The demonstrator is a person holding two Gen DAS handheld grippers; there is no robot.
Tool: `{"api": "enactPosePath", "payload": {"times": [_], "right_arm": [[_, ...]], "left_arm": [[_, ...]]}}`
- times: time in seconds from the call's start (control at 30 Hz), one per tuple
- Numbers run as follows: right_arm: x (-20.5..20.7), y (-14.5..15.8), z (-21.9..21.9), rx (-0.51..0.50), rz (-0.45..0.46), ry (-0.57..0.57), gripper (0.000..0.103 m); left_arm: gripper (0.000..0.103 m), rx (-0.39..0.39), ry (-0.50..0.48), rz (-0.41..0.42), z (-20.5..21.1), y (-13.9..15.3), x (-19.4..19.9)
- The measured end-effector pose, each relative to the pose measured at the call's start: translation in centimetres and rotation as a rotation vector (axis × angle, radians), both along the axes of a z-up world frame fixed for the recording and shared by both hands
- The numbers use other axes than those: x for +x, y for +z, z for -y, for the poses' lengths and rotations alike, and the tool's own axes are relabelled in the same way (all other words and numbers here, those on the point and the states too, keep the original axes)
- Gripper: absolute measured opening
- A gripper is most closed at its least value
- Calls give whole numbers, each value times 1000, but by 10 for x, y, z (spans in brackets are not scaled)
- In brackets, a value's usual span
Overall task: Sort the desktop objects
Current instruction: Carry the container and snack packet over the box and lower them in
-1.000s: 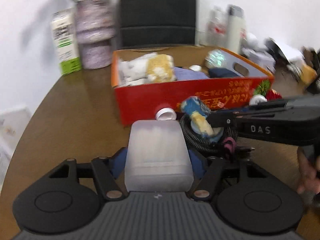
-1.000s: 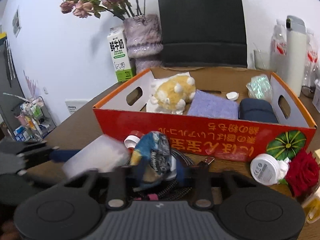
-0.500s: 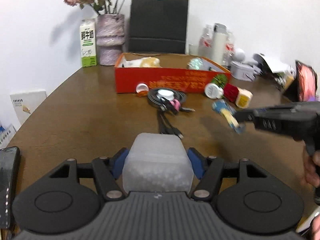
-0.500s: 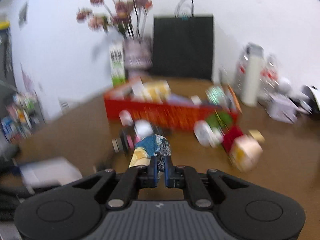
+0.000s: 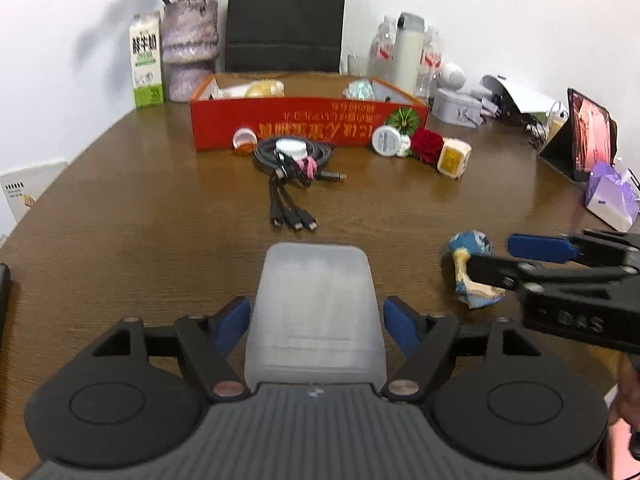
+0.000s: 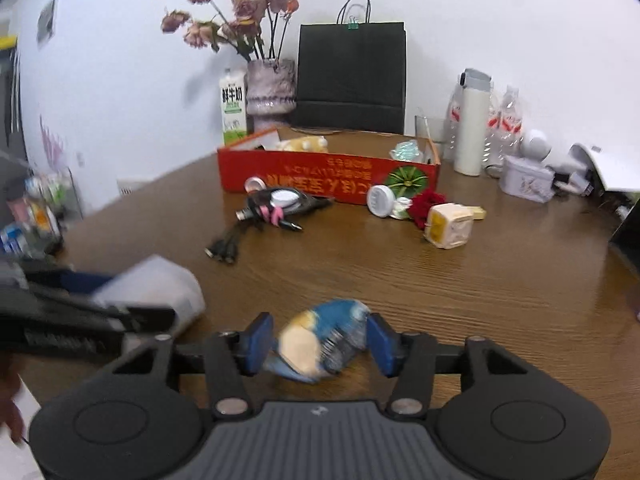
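My left gripper (image 5: 316,316) is shut on a translucent white plastic box (image 5: 316,308), held low over the brown table near its front edge. My right gripper (image 6: 318,340) has opened; the crumpled blue and cream snack packet (image 6: 324,340) sits between its spread fingers, blurred, on or just above the table. The packet also shows in the left wrist view (image 5: 472,272), beside the right gripper (image 5: 520,256). The plastic box shows in the right wrist view (image 6: 156,288).
A red cardboard box (image 5: 308,120) with a plush toy and cloths stands at the back. In front of it lie a coiled black cable (image 5: 294,152), a white round jar (image 5: 386,140), a red rose (image 5: 426,146) and a yellow cube (image 5: 452,158). A tablet (image 5: 588,136) stands right.
Both grippers pulled back from the red box toward the table's front edge, carrying their objects. The right gripper's fingers have spread apart around the snack packet.
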State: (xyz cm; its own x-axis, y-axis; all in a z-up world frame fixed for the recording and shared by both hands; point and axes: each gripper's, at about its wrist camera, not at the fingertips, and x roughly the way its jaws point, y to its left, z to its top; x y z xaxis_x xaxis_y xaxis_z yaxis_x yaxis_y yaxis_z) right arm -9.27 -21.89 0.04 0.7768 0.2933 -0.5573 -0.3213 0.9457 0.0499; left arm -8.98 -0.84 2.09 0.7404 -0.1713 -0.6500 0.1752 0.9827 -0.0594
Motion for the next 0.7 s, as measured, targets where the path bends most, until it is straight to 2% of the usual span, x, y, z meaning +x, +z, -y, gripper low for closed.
{"api": "enactPosePath", "payload": {"times": [0.07, 0.13, 0.17, 0.2, 0.23, 0.3, 0.4, 0.5, 0.6, 0.7], "right_arm": [[13, -9, -8, -26, -37, -30, 50], [20, -18, -15, -70, -46, -53, 36], [21, -20, -20, -111, -22, -66, 27], [21, -20, -21, -135, -9, -73, 9], [23, -18, -19, -127, -11, -75, 8], [31, -8, -8, -40, -30, -53, 7], [48, 22, 1, -26, 63, -48, 7], [88, 60, 10, 25, 131, -26, 8], [151, 87, 7, 34, 166, -18, 8], [239, 101, 5, 138, 86, 7, 8]], "left_arm": [[68, -21, 4, -28, -3, -6, 3], [67, -41, 18, -7, -6, -8, 2], [67, -43, 25, -3, -7, -8, 2], [67, -46, 31, 2, -7, -8, 3], [67, -47, 39, 13, -8, -5, 6], [67, -35, 42, 68, -7, 8, 11], [67, 3, 45, 201, -3, 43, 35], [67, -27, 27, 256, -2, 79, 87], [67, -64, -2, 224, 5, 102, 165], [67, -83, -12, 135, 18, 105, 253]]}}
